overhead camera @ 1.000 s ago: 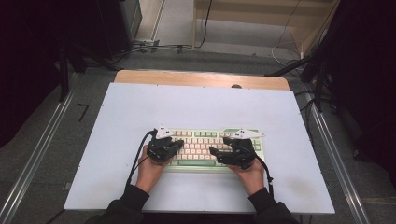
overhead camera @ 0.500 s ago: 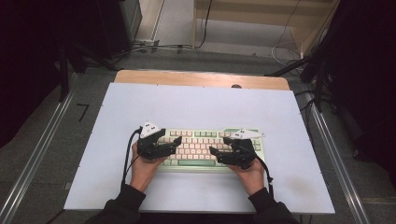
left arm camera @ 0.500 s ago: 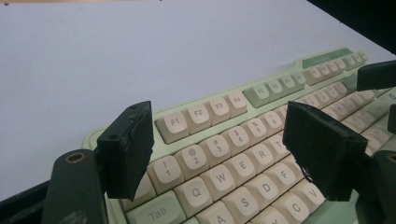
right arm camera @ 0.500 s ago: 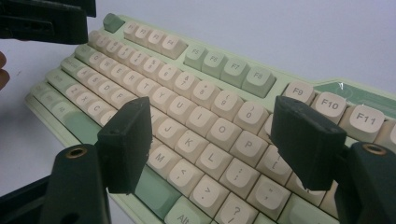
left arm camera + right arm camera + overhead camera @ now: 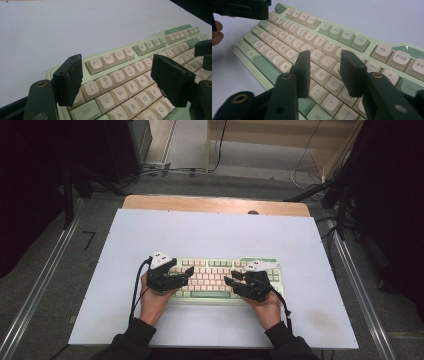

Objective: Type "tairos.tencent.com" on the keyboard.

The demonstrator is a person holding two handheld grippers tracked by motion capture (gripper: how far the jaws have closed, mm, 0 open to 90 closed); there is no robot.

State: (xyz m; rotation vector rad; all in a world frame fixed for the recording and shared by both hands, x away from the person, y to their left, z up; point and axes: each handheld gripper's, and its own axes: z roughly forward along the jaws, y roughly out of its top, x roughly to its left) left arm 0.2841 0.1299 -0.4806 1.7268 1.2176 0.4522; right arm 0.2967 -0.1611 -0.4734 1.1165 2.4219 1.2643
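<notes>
My hands come in low, each with a gripper over the keyboard (image 5: 225,279). My right gripper (image 5: 325,72) has just been closing; its jaws stand part open over the letter keys, holding nothing. My left gripper (image 5: 115,80) gapes wide, empty, above the number keys, I think ready to press. The keyboard lies flat on the tabletop (image 5: 215,232), close to me.

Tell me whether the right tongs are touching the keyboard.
Cannot tell. In the right gripper view the right tongs hang over the keyboard with nothing between them, but no clear gap or contact shows.
</notes>
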